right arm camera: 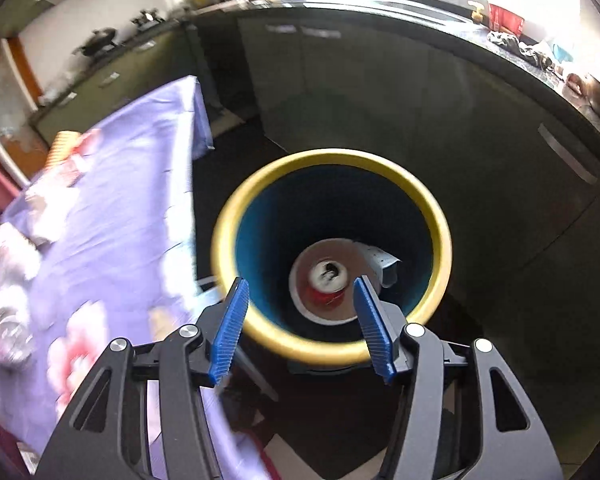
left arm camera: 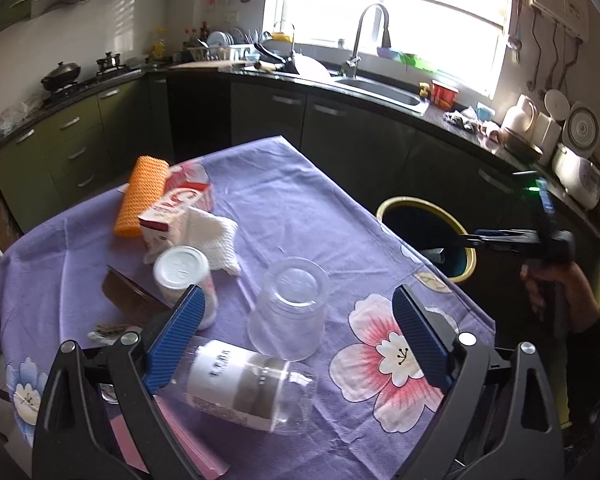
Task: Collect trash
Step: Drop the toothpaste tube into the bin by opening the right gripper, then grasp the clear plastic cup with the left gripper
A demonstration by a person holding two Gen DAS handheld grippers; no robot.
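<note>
On the purple flowered tablecloth (left arm camera: 300, 208) lie a clear plastic bottle (left arm camera: 244, 388) on its side, an upturned clear cup (left arm camera: 290, 308), a white-lidded can (left arm camera: 186, 276), a white tissue (left arm camera: 216, 240), a red-white carton (left arm camera: 176, 212) and an orange sponge cloth (left arm camera: 142, 194). My left gripper (left arm camera: 296, 336) is open above the bottle and cup. My right gripper (right arm camera: 300, 324) is open and empty over the yellow-rimmed bin (right arm camera: 440, 248), also seen from the left wrist view (left arm camera: 420, 204). A red can (right arm camera: 326, 280) and paper lie in the bin.
A brown card piece (left arm camera: 132, 292) and a small wrapper (left arm camera: 108, 330) lie at the table's left. Dark green cabinets (left arm camera: 360, 132), a sink (left arm camera: 384, 92) and cluttered counters ring the room. The bin stands on the floor off the table's right edge.
</note>
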